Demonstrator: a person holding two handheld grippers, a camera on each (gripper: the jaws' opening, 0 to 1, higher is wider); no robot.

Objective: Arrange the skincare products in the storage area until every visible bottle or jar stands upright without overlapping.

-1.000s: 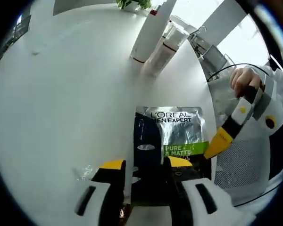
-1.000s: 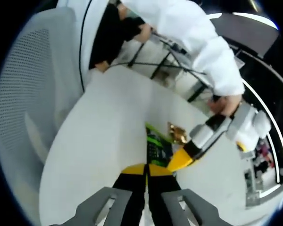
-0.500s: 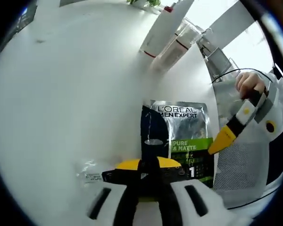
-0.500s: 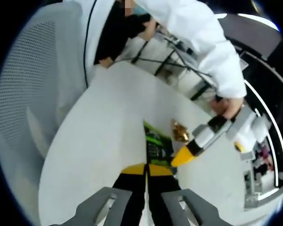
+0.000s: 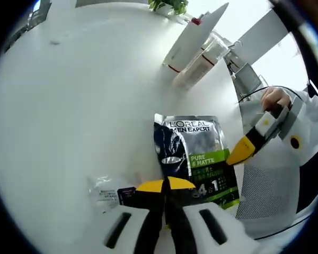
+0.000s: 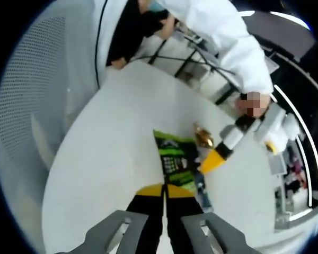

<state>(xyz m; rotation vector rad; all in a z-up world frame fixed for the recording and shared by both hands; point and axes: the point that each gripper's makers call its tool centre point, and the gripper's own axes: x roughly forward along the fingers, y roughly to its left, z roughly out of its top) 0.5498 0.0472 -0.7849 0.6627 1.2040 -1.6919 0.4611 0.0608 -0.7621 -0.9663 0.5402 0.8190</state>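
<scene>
While the sachet (image 5: 197,159) lies flat on the white table (image 5: 69,95), its printed face reading L'OREAL MEN EXPERT and PURE & MATTE, its near edge sits right at the yellow tips of the left gripper (image 5: 166,186). In the left gripper view those two jaws are pressed together with no gap between them, and the sachet's lower left corner meets them there; whether the corner is pinched between the tips or only lies under them I cannot tell. The right gripper (image 5: 238,154) comes in from the right of that view, its yellow tip touching the sachet's right edge about halfway along, with a hand (image 5: 274,98) wrapped round its handle behind.

In the right gripper view the same sachet (image 6: 177,161) stretches straight ahead of the right gripper (image 6: 165,190), whose jaws are closed tight together, with the sachet's near end at or just under their tips. The left gripper (image 6: 214,159) reaches in from the right of this view, its yellow tip on the far side of the sachet, and a small gold-coloured object (image 6: 203,137) lies just beyond that tip.

Just left of the left gripper's tips a small clear packet (image 5: 103,191) rests on the table. Well ahead of them, near the far edge of the table, a white tube (image 5: 193,34) with a red band leans beside a clear bottle (image 5: 204,61), the two touching. A green plant (image 5: 168,5) stands beyond them. A white mesh chair (image 5: 265,185) sits to the right, beside the table.
</scene>
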